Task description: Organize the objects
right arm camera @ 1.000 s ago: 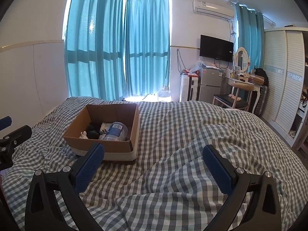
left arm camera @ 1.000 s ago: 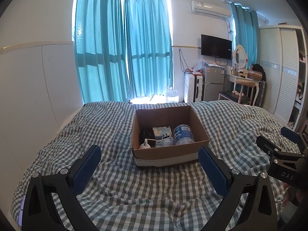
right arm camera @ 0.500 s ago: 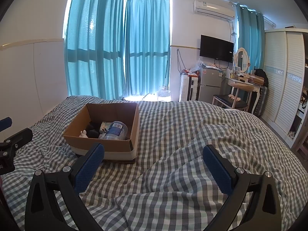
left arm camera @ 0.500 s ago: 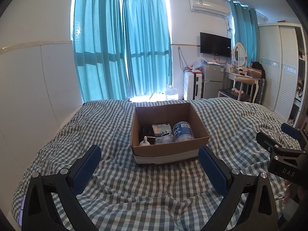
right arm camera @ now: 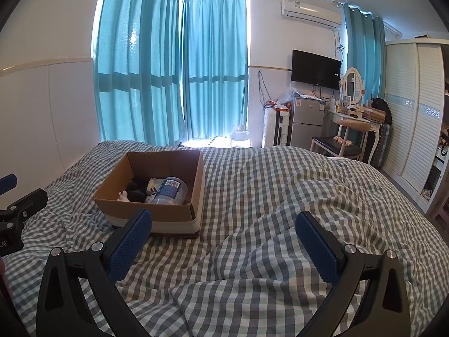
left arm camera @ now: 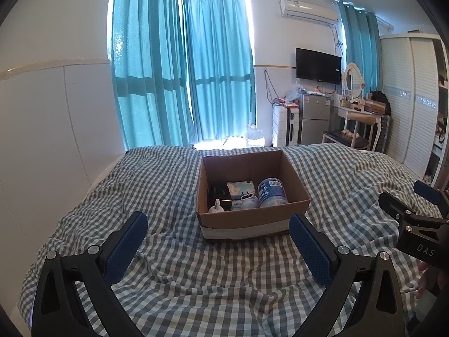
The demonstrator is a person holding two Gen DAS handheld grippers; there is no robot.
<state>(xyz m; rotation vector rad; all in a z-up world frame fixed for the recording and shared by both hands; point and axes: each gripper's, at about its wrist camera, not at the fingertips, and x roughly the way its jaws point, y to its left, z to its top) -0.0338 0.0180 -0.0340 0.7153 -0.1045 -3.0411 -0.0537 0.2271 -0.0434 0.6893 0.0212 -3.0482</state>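
Note:
A brown cardboard box [left arm camera: 254, 220] [right arm camera: 151, 213] rests on the checked bed cover. Inside lie a clear plastic bottle with a blue label [left arm camera: 271, 192] [right arm camera: 169, 191], a small white bottle [left arm camera: 216, 207], a floral packet [left arm camera: 242, 187], a white charger-like item [left arm camera: 247, 198] and something black [left arm camera: 217, 191] [right arm camera: 136, 189]. My left gripper [left arm camera: 217, 245] hovers open just in front of the box, nothing between its blue pads. My right gripper [right arm camera: 224, 241] stands open over the cover to the right of the box; it also shows at the left wrist view's right edge [left arm camera: 421, 224].
The grey-and-white checked bed cover [right arm camera: 266, 196] is rumpled with folds. Teal curtains [left arm camera: 185, 84] hang behind the bed. A small fridge [right arm camera: 304, 125], white suitcase [right arm camera: 276, 127], dressing table with chair [right arm camera: 350, 134] and wardrobe [right arm camera: 415, 118] line the far right. A white wall panel [left arm camera: 42, 126] runs along the left.
Both views have tilted slightly upward, so the box sits a little lower in frame. Both grippers stay open and empty; the box contents have not moved.

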